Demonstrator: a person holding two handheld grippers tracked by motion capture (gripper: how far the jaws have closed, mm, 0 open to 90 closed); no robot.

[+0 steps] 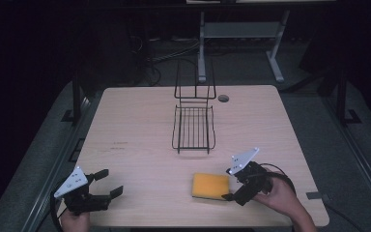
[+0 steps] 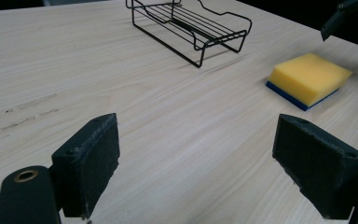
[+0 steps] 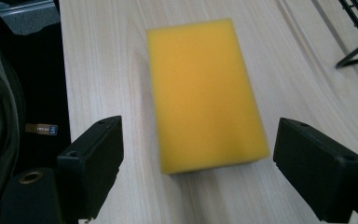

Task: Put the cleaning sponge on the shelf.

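Surface: pale wood counter [image 1: 135,125] in a dark room.
Rack: black wire rack [image 1: 193,126] at the centre, long axis near-to-far.
Sponge: yellow sponge [image 1: 210,186] near right; the left gripper view shows its blue underside.
Claws: left claw [image 1: 107,182] spread, near left; right claw [image 1: 228,183] spread at the sponge's right edge.

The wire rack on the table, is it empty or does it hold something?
Empty. The wire rack has bare bars; the sponge lies outside it on the table.
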